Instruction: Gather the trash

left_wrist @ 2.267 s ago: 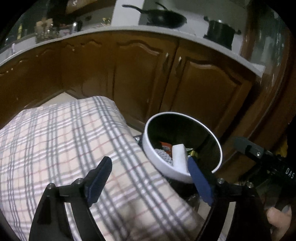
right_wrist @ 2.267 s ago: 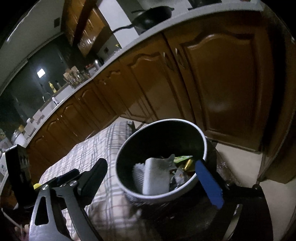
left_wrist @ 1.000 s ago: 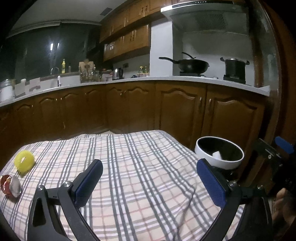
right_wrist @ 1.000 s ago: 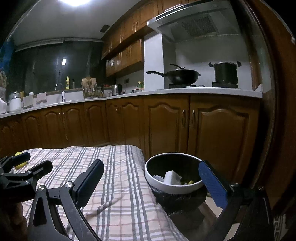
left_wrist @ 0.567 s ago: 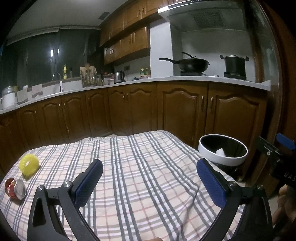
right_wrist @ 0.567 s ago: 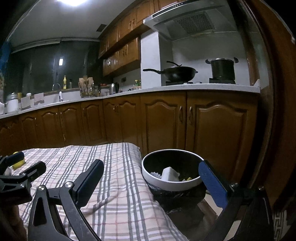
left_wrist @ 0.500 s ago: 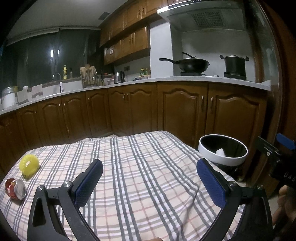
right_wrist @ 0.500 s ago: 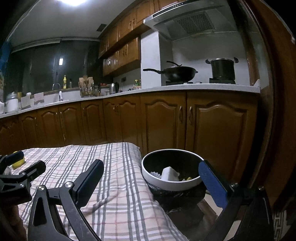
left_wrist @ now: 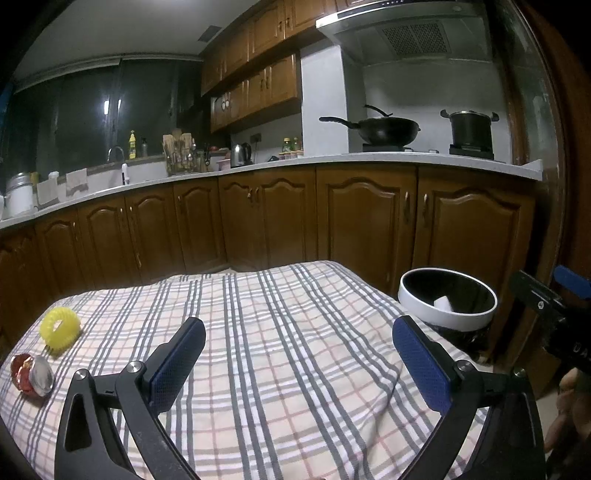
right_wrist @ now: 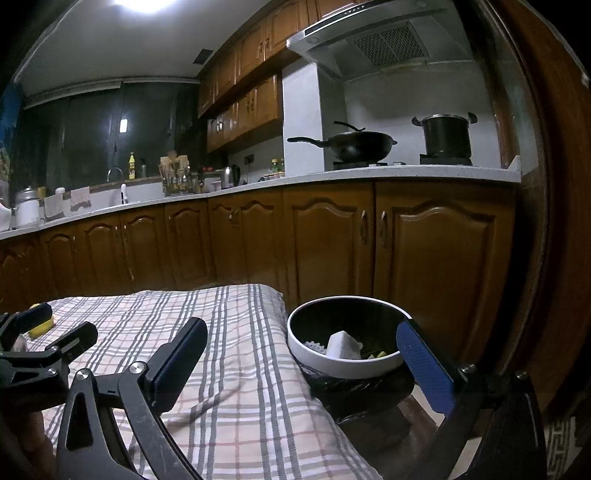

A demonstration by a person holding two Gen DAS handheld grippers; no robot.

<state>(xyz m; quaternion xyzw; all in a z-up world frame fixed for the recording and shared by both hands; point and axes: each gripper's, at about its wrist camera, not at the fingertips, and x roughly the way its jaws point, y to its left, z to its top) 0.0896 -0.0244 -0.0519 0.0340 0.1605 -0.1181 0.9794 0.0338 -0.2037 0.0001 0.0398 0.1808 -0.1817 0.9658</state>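
The trash bin [right_wrist: 345,363], a round white-rimmed tub lined with a black bag, sits just off the right edge of the table, below the brown cabinet doors [left_wrist: 365,218]. Inside it a crumpled white piece [right_wrist: 343,345] lies on top, with a white meshy scrap [right_wrist: 316,347] to its left and a bit of yellow-green [right_wrist: 380,354] to its right. A couple of seconds back both cameras were tipped right down over that bin, filling the view with it; now both have lifted and pulled away, level with the kitchen, and over the last half second almost nothing has shifted.

Two bits of trash lie at the far left of the plaid tablecloth [left_wrist: 280,350]: a yellow coiled ring [left_wrist: 60,326] and, nearer the edge, a red and silver crumpled wrapper [left_wrist: 31,374]. They lie close but apart, and well away from the bin.

The left gripper [left_wrist: 297,356] hovers above the middle of the cloth, blue pads spread wide, nothing between them. The right gripper [right_wrist: 301,363] hangs over the table's right end, also spread wide and empty, its right finger [right_wrist: 424,369] in front of the bin's rim.

Behind, the white countertop [left_wrist: 369,160] carries a black wok [left_wrist: 384,131] and a dark pot [left_wrist: 471,129] under the range hood [left_wrist: 402,35], with a kettle [left_wrist: 240,153] further left.
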